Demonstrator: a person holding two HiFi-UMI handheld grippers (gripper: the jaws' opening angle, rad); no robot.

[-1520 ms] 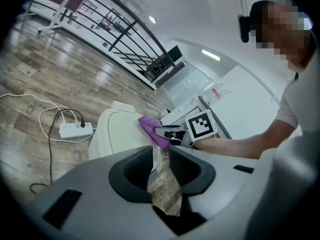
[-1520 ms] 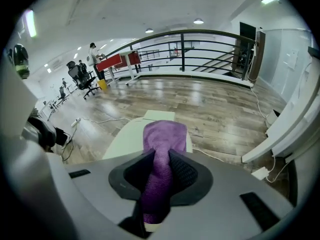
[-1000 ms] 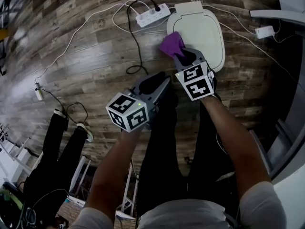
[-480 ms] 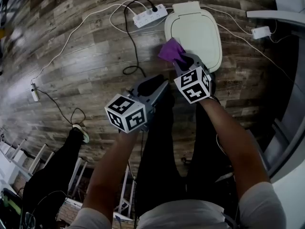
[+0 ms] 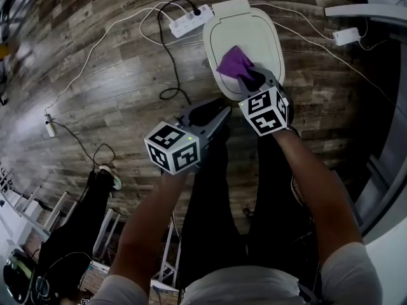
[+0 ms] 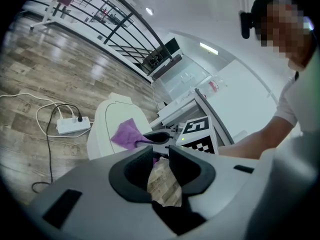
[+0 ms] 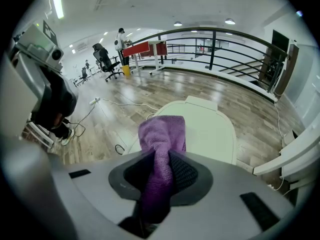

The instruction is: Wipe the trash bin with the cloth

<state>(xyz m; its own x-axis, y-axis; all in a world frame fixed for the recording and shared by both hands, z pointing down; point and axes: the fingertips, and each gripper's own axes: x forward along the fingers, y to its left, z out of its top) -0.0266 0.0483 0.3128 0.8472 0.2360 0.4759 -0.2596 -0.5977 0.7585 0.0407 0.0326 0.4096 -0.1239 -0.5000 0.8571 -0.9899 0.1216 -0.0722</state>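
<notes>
The white trash bin [image 5: 254,24] stands on the wood floor with its lid down, also seen in the left gripper view [image 6: 105,129] and the right gripper view [image 7: 212,129]. My right gripper [image 5: 253,76] is shut on the purple cloth [image 5: 233,62], which bunches between its jaws [image 7: 161,166] and spreads over the near middle of the lid; whether it touches I cannot tell. The left gripper [image 5: 215,112] hovers beside it, nearer me and left of the bin. Its jaws [image 6: 160,156] stand a narrow gap apart with nothing between them.
A white power strip [image 5: 187,18] with black and white cables [image 5: 168,94] lies on the floor left of the bin. A white adapter [image 5: 343,35] and white furniture [image 5: 381,8] are at the right. Another person's legs [image 5: 70,227] show at lower left.
The right gripper has carried the cloth from the lid's left edge onto its middle. The left gripper moved along beside it. The other person's legs shifted toward the lower left.
</notes>
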